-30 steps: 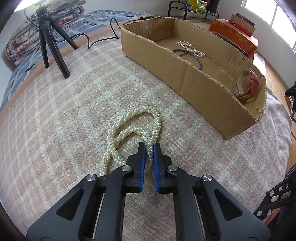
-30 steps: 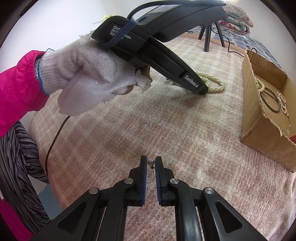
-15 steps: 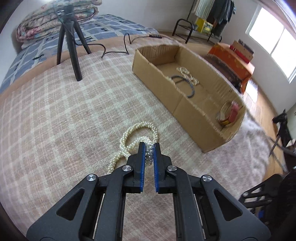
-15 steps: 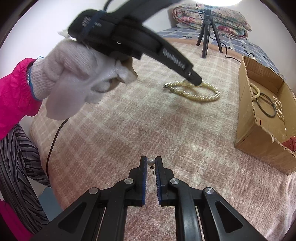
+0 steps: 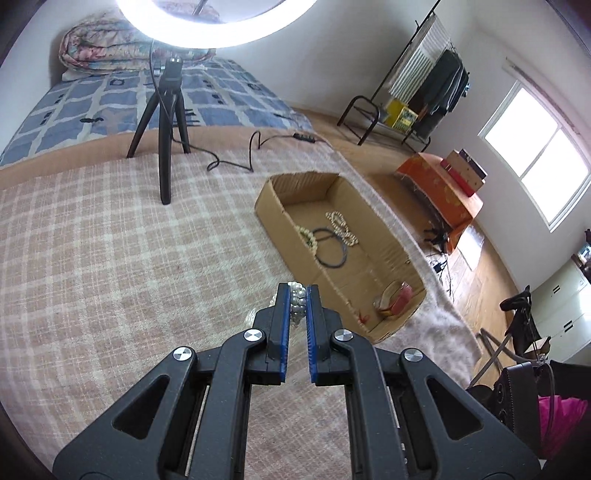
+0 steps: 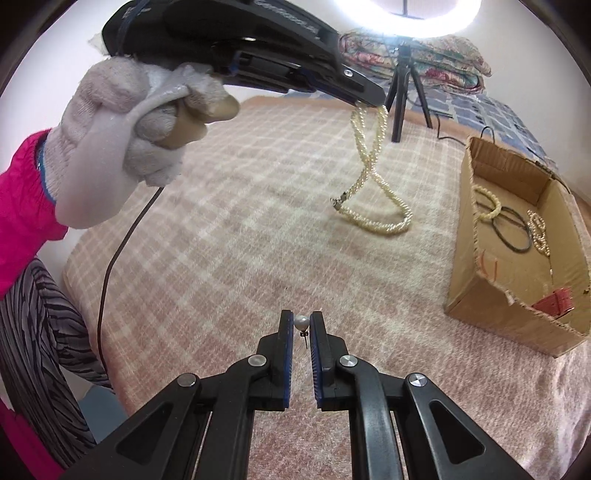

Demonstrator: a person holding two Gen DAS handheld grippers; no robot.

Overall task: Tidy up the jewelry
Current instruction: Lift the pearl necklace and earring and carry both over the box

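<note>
The right wrist view shows what the left one hides: the left gripper, held in a gloved hand, has a twisted pearl necklace hanging from its tips, long axis near upright, the lower loop and clasp trailing down to the blanket or just over it; which, I cannot tell. In the left view only a few pearls show, clamped between the blue pads of the left gripper, the rest hidden beneath it. The right gripper is closed on one pearl earring, pearl at the tips, its pin pointing down between the pads. The left view looks into the whole box near the blanket's right edge: two pearl pieces, one dark ring, one red item at the near end. The right view shows the same count, the red item partly behind the torn wall. One tripod stands near the blanket's far edge, under one ring light.
</note>
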